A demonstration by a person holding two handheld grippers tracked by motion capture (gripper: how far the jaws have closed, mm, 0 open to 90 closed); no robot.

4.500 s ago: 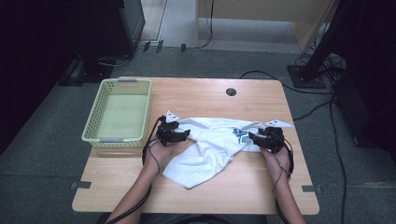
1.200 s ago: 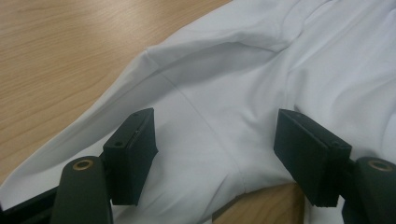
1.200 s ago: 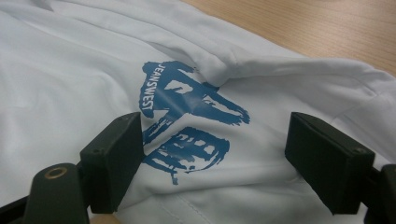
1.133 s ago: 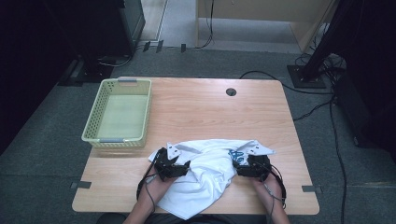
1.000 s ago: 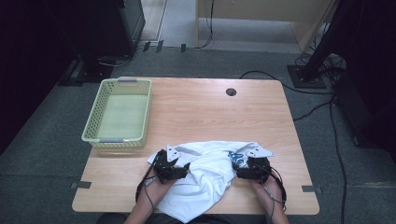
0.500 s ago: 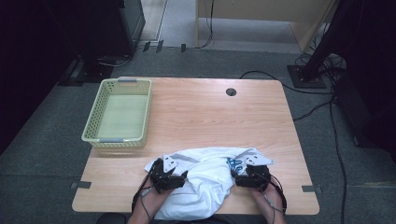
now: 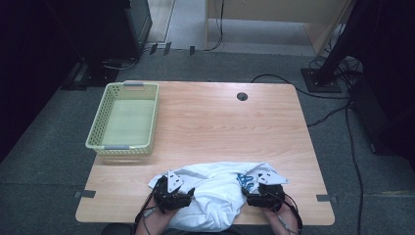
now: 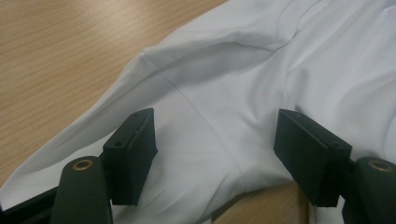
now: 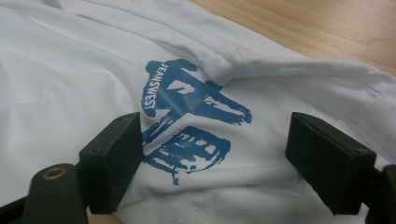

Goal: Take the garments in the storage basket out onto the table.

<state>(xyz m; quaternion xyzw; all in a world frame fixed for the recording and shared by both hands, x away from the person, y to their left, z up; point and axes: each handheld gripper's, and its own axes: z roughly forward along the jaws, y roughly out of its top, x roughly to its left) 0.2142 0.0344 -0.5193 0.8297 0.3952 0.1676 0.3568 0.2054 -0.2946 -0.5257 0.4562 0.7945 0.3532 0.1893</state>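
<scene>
Left fingers (image 8: 133,158): I see them spread wide over white cloth, nothing pinched.
Right fingers (image 9: 114,161): spread wide, astride the blue print (image 9: 191,119).
White shirt (image 7: 220,193): bunched at the table (image 7: 220,122) near edge, between both grippers.
Basket (image 7: 98,132): far left, well apart.

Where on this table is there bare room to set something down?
Bare wood runs across the table from the basket to the right edge, and back to the cable hole. The near edge is crowded: the white shirt and both grippers.
</scene>
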